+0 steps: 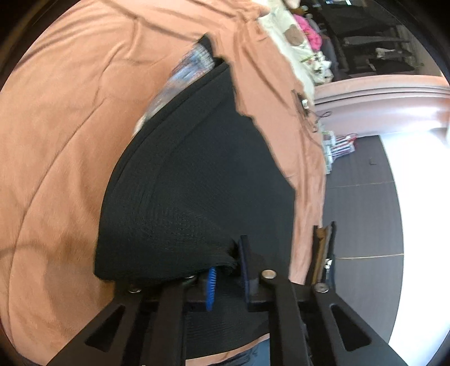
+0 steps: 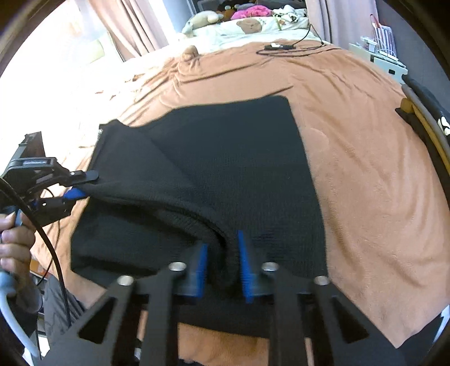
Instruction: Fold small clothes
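Both tools [image 1: 225, 270] [image 2: 222, 264] tight on black garment [image 2: 225, 157].

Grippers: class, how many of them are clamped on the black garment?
2. The right gripper pinches the black garment at its near edge; the left gripper holds its left side.

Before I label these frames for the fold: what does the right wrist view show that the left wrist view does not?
Only the right wrist view shows the right hand-held gripper shut on the black knit garment, the left hand-held gripper from the side, pinching the same hem, and the person's hand. Only the left wrist view shows the dark floor beside the bed. Both share the garment, the orange blanket, and the bedding with soft toys at the far end.
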Action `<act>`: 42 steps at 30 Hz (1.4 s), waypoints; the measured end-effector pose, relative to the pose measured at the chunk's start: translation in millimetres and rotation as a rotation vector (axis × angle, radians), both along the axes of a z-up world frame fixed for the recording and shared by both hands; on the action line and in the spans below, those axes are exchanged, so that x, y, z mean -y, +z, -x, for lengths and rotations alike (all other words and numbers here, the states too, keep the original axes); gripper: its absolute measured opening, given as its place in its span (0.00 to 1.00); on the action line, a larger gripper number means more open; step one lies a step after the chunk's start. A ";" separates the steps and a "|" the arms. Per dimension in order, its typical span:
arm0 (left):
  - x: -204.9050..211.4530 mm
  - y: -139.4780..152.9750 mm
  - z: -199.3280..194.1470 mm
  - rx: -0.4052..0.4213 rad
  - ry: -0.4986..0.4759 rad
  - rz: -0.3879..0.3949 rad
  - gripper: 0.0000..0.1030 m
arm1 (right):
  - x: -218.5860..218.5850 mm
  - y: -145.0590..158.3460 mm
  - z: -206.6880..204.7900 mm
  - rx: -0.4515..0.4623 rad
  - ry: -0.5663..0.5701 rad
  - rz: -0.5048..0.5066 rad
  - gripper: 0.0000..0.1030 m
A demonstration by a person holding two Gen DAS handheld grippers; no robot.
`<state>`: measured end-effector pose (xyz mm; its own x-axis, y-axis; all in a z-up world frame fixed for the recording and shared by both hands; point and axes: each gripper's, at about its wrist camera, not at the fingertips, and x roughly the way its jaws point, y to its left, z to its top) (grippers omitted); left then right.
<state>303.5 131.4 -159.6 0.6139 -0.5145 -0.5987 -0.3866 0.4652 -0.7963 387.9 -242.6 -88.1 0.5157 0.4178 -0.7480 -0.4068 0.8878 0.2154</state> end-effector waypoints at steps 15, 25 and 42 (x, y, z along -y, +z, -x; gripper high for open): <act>42.8 69.0 -55.0 0.161 -0.129 -0.072 0.08 | 62.3 22.0 38.8 -0.051 -0.028 -0.217 0.04; 81.9 69.4 -100.1 0.147 -0.217 -0.105 0.07 | 87.8 6.5 37.4 -0.117 -0.099 -0.239 0.04; 143.4 46.6 -188.5 0.099 -0.344 -0.198 0.04 | 101.6 -9.5 33.8 -0.164 -0.160 -0.280 0.04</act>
<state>492.0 -12.0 -113.0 0.4860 -0.5806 -0.6532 -0.1078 0.7019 -0.7041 354.1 -344.2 -97.6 0.4739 0.5423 -0.6938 -0.2076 0.8345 0.5104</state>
